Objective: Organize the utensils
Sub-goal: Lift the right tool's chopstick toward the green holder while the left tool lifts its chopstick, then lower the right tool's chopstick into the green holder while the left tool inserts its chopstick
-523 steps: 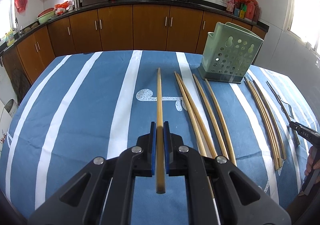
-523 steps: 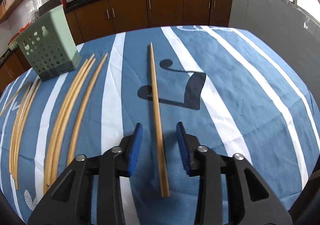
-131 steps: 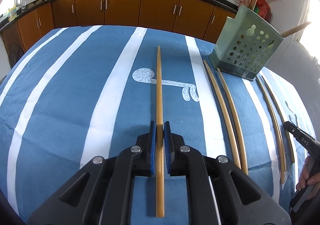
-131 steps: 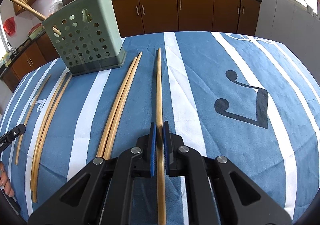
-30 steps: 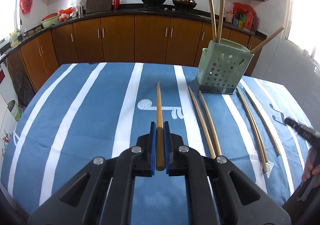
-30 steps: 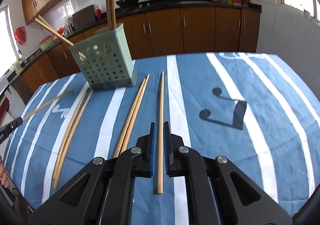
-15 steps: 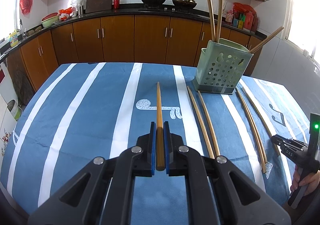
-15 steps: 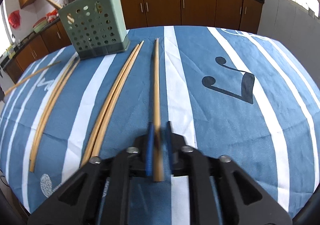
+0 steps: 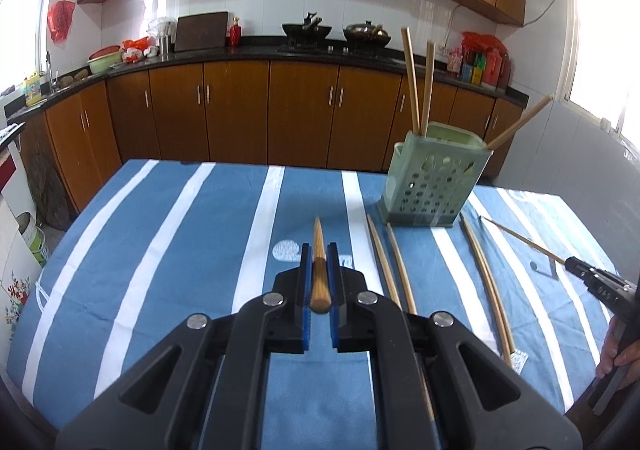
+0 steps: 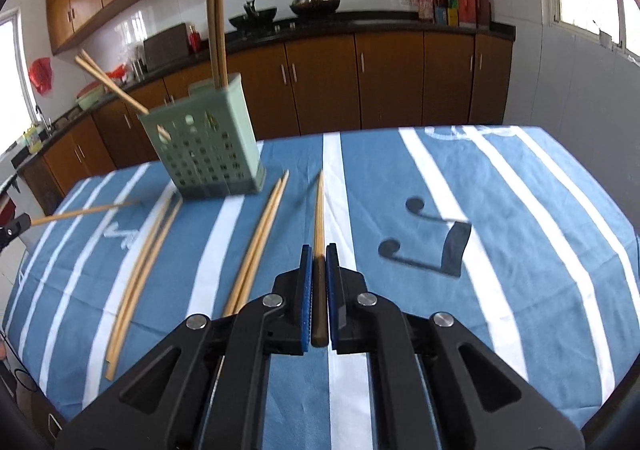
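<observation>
Bamboo chopstick (image 9: 318, 266) clamped in left gripper (image 9: 319, 274), another bamboo chopstick (image 10: 319, 234) clamped in right gripper (image 10: 319, 282). Risk: either long tip strikes the green perforated plastic holder (image 10: 208, 142), tipping it, since 4 sticks already crowd it

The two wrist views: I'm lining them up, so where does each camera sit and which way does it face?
Left wrist: behind the left tongs shut on a chopstick, facing the counter, green holder ahead-right; a hand shows at right.
Right wrist: behind the right tongs shut on another chopstick, holder ahead-left.
Shared: the holder, the striped cloth, loose chopsticks.
</observation>
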`<state>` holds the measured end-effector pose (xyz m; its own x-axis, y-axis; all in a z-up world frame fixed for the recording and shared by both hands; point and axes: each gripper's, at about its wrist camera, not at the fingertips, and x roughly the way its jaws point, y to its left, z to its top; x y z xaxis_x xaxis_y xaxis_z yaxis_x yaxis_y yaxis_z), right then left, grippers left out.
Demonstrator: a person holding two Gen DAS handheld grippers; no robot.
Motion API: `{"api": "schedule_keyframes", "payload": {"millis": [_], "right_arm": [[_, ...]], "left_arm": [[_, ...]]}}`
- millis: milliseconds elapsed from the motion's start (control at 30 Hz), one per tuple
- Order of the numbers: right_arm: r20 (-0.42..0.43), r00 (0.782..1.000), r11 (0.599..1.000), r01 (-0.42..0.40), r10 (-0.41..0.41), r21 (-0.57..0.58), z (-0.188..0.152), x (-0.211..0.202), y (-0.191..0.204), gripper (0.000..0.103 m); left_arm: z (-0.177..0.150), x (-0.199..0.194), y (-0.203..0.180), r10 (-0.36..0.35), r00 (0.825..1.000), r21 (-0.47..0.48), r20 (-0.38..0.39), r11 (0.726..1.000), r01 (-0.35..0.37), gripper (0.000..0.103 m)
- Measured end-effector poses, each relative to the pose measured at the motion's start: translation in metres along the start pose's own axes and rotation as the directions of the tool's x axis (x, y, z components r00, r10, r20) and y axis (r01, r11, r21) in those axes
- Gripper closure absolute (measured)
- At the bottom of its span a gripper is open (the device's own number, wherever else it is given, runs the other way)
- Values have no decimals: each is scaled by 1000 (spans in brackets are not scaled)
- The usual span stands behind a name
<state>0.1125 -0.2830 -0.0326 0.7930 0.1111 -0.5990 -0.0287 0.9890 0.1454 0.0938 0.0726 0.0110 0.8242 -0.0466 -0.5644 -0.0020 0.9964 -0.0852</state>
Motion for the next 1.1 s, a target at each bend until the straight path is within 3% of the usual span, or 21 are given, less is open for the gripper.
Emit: {"api": "schedule_keyframes", "payload": {"millis": [300,733,933,1100], "right_arm": [[150,988,999,-41,40,4,27,-37,8,96],[236,966,994,-110,107,0,58,-62,20,96],[321,916,970,-242,239,-32,96,-95,36,96],[414,868,960,-272,273,-64,126,-115,50,96]], "left_arm": [[19,-21,-2,-15,996,-14,90,1000,17,95],[49,-44,-17,-49,983,27,178,999,45,95],[84,-65,-31,-124,959,49,254,992,115,95],[121,-84,-43,-184,920,23,345,982,188,95]]}}
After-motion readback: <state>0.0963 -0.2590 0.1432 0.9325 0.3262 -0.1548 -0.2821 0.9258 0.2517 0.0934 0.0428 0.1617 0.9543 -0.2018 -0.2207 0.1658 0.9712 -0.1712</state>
